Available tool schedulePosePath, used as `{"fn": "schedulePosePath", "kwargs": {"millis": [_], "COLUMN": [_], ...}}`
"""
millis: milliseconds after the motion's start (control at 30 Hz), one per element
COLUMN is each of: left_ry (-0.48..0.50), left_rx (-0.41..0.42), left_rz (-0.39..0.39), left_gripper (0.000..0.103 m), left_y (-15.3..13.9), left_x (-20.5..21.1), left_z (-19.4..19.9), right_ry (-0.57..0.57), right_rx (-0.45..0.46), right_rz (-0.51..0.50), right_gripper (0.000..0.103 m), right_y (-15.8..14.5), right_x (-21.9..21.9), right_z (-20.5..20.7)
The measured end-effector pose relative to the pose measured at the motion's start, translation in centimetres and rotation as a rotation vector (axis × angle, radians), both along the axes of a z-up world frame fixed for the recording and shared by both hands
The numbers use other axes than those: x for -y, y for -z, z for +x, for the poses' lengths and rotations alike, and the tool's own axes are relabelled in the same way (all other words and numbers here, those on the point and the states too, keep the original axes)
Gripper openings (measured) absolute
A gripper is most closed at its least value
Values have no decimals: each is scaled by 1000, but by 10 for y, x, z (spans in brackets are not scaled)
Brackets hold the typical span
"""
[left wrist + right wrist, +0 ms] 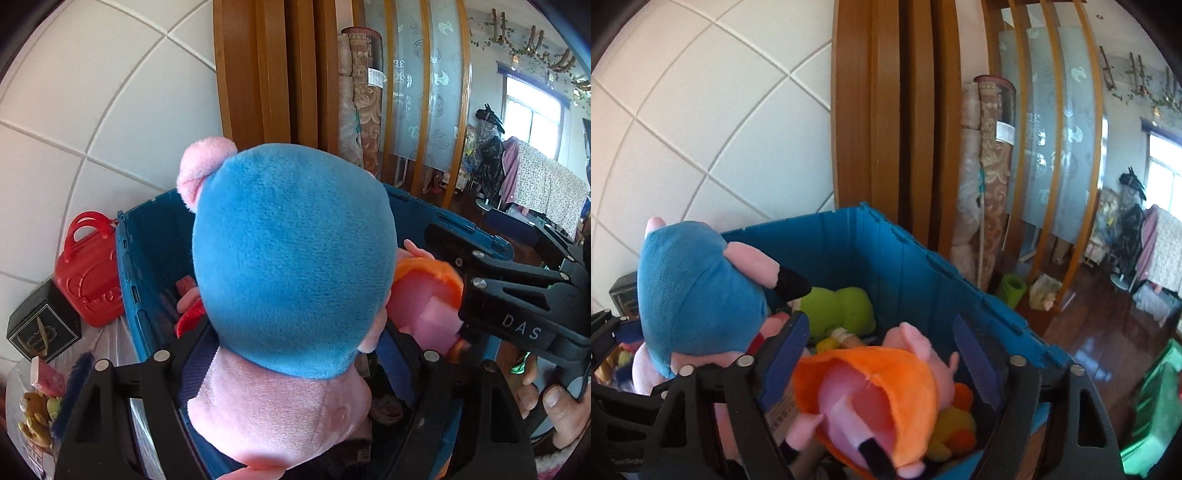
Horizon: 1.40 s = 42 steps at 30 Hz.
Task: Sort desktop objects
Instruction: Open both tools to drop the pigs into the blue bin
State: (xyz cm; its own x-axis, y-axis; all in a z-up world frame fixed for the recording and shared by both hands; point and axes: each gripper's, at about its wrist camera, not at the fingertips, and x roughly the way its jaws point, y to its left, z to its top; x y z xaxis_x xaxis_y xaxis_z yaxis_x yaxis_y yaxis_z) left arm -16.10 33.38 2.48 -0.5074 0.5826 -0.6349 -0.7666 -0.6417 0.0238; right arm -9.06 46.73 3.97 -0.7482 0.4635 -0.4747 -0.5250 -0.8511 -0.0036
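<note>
Above the blue crate (886, 258), left tongs (295, 369) straddle the blue-dressed pig plush (291, 266); right tongs (882, 354), spread loose, flank the orange-dressed pig plush (879, 398), both dolls hanging lengthwise between parted jaws.

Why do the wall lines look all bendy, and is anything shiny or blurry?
Left wrist view: the fisheye lens bows the wall tile lines, and the blue plush toy fills the picture because it is so close. Right wrist view: the wooden floor shines with window glare, and the green thing at the edge looks smeared.

Tabletop (22, 373): blue crate (155, 236), red toy case (90, 273), black box (44, 325).
</note>
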Motion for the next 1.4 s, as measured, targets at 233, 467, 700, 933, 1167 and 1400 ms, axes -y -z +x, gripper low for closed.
{"fn": "schedulePosePath", "kwargs": {"millis": [233,467,700,933,1167,1400], "left_ry": [40,48,29,23,-17,-107], "left_rx": [29,59,-3,3,-3,2], "left_rz": [-57,-82,-41,13,42,66], "left_gripper": [84,84,84,84,84,84], "left_y": [6,10,2,-1,-3,-3], "left_x": [7,31,58,90,125,168], "left_z": [17,33,42,42,36,18], "right_ry": [6,26,23,7,-28,-116], "right_rx": [6,23,28,30,14,36], "right_rz": [-23,-65,-82,-46,-9,21], "right_gripper": [102,102,103,103,103,103], "right_y": [6,6,6,0,-14,-15], "right_x": [8,7,25,58,94,137], "right_z": [16,37,51,60,58,30]}}
